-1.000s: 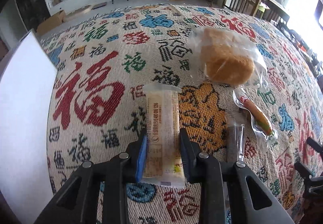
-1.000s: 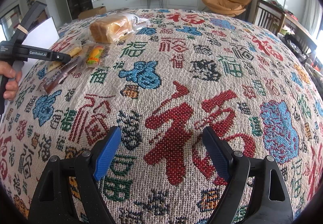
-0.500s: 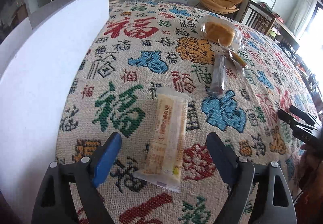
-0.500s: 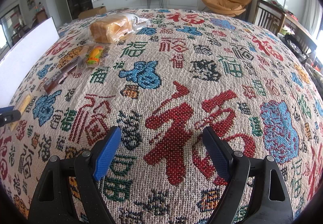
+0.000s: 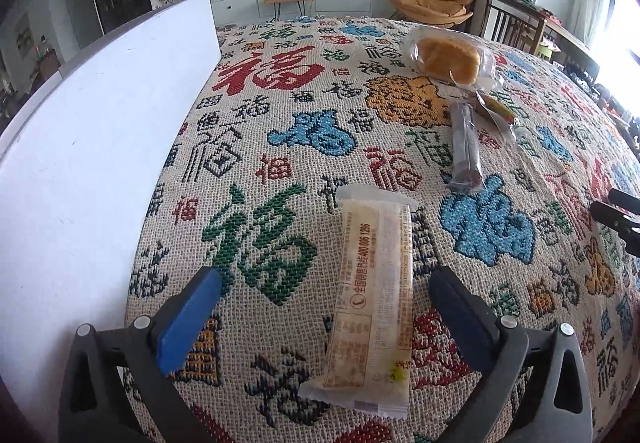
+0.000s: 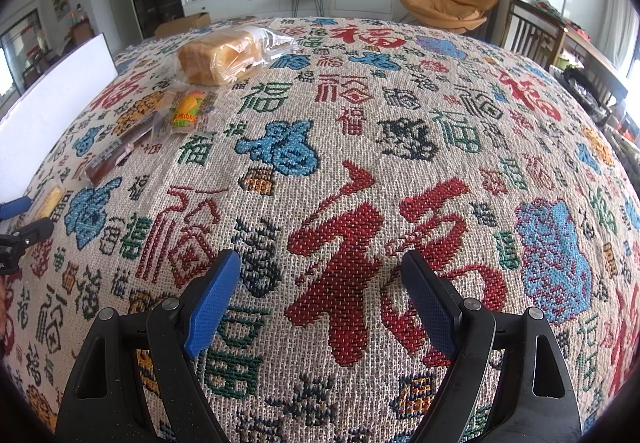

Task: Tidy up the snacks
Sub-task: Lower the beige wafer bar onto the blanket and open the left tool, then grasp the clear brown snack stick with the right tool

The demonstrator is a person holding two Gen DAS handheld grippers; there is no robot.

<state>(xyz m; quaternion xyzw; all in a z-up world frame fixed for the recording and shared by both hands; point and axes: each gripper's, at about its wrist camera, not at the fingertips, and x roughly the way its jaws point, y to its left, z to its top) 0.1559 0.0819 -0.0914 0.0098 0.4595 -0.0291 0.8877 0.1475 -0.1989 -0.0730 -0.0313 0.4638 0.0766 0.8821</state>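
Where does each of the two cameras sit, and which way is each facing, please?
Left wrist: on the left gripper, facing the TV wall across the patterned cloth; open jaws flank the pale snack bar; white board leftward.
Right wrist: on the right gripper, same heading, over bare cloth; jaws open and empty.
Shared: bagged bread, dark snack stick, corn sausage; each view catches the other gripper at its edge.
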